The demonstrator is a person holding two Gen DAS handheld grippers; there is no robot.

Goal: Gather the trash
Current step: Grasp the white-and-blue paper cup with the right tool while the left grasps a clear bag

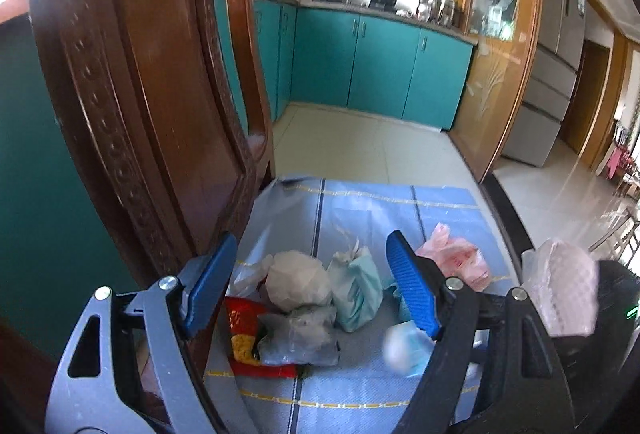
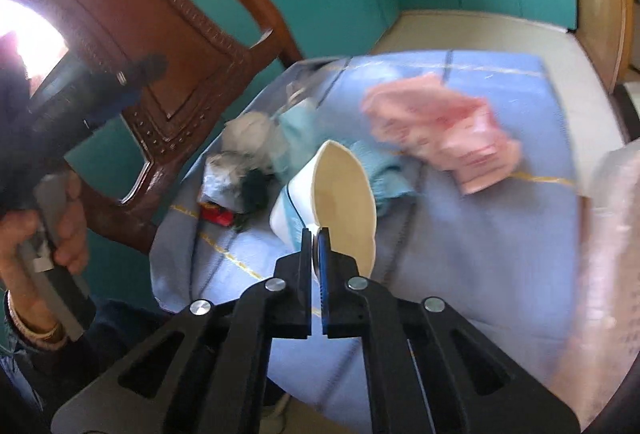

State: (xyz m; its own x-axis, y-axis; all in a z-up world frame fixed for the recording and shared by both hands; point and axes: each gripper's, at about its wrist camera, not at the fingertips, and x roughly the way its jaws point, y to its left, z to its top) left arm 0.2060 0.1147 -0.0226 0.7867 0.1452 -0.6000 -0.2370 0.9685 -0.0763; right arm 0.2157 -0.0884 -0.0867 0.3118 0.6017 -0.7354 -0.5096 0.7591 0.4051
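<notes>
The right tongs (image 2: 317, 246) are clamped on the rim of a tilted paper cup (image 2: 344, 198) above the blue mat (image 2: 460, 274), while the left tongs (image 1: 312, 286) hang apart over the heaped trash bags (image 1: 298, 284).

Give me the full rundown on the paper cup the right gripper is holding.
The paper cup is white outside with a thin dark line and pale blue print on its wall, plain cream inside, and looks empty. It is tipped on its side, mouth squashed into a pointed oval facing the camera. The right gripper pinches its rim, jaws shut on it. It hangs over the blue mat, in front of the trash pile; whether it touches the teal bag behind cannot be told. The left wrist view shows it only as a blur.
</notes>
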